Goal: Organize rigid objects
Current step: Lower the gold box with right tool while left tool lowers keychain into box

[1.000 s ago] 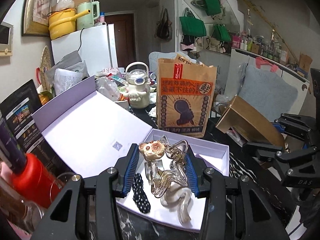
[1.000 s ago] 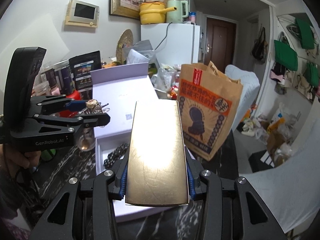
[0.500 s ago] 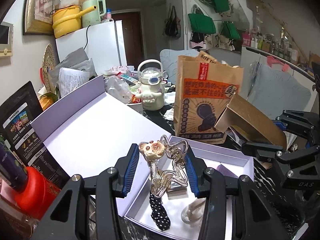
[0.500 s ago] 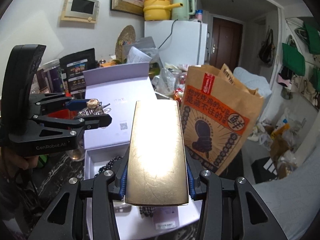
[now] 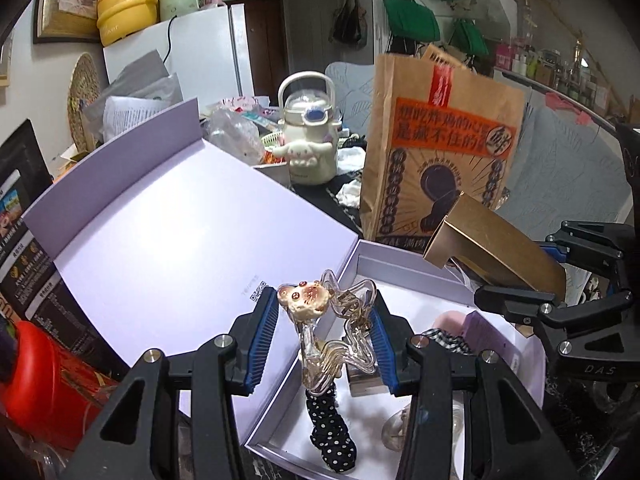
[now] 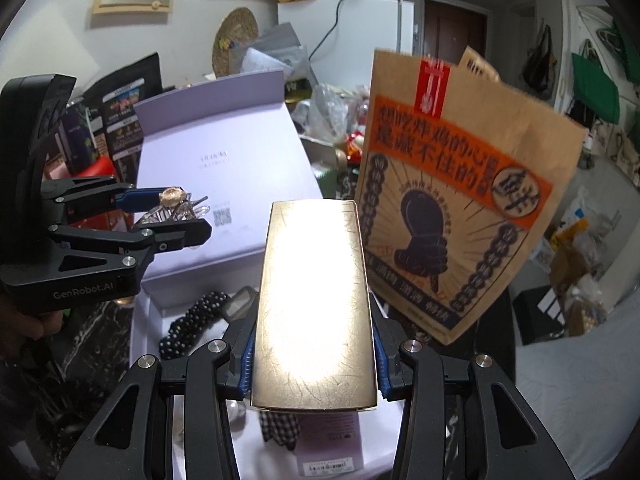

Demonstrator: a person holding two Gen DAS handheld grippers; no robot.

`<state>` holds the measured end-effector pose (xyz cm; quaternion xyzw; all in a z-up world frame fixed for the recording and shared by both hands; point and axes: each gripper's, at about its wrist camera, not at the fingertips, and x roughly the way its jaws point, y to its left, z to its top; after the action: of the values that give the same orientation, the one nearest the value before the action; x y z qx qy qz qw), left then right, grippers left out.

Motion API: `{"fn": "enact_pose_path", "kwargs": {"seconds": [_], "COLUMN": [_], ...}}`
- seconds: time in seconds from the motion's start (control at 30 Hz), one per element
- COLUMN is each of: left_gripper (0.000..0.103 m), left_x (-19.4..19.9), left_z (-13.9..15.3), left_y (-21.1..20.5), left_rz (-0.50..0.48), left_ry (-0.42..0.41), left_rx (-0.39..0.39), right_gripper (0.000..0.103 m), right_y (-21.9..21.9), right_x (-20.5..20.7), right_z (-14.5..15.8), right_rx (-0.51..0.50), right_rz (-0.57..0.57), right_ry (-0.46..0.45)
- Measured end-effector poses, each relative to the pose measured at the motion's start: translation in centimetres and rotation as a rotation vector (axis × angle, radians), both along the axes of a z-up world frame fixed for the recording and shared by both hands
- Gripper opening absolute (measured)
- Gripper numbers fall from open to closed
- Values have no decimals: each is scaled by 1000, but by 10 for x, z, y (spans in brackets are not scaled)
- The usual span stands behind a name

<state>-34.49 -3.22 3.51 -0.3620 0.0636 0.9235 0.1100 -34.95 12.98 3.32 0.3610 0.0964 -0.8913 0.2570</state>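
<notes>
My left gripper [image 5: 326, 332] is shut on a clear wavy hair clip with a cream bear head [image 5: 306, 300], held above the open lilac box [image 5: 404, 266]. The same clip [image 6: 172, 204] shows in the right wrist view, in the left gripper [image 6: 176, 216]. My right gripper [image 6: 314, 368] is shut on a flat gold box [image 6: 314, 304], held over the lilac box's right side. The gold box [image 5: 492, 246] also shows at the right of the left wrist view. Inside the lilac box lie a black polka-dot scrunchie [image 5: 332, 428], a checked fabric piece [image 5: 448, 342] and a small purple card box [image 5: 486, 332].
The lilac lid [image 5: 172, 236] stands open to the left. A brown paper bag [image 6: 460, 208] stands right behind the box. A cream kettle [image 5: 308, 140], a red container [image 5: 36, 364], black packets [image 6: 124, 120] and a white fridge [image 5: 200, 60] crowd the back.
Both grippers have moved left and closer over the lilac box with their loads. The paper bag looks nearer. Both grips are unchanged.
</notes>
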Motion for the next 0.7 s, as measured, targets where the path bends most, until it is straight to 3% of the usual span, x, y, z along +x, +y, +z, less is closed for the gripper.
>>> {"fn": "enact_pose_path", "kwargs": {"seconds": [0.7], "left_gripper": [44], "left_x": [-20], "left_z": [-41], "left_y": [10], "left_rz": [-38], "left_ry": [-136], "left_rx": [14], "right_gripper": [44], "right_y": [-2], "right_x": [-18], "right_z": [-43], "right_rx": [28], "right_rz": [-3], "right_ry": [-110]}}
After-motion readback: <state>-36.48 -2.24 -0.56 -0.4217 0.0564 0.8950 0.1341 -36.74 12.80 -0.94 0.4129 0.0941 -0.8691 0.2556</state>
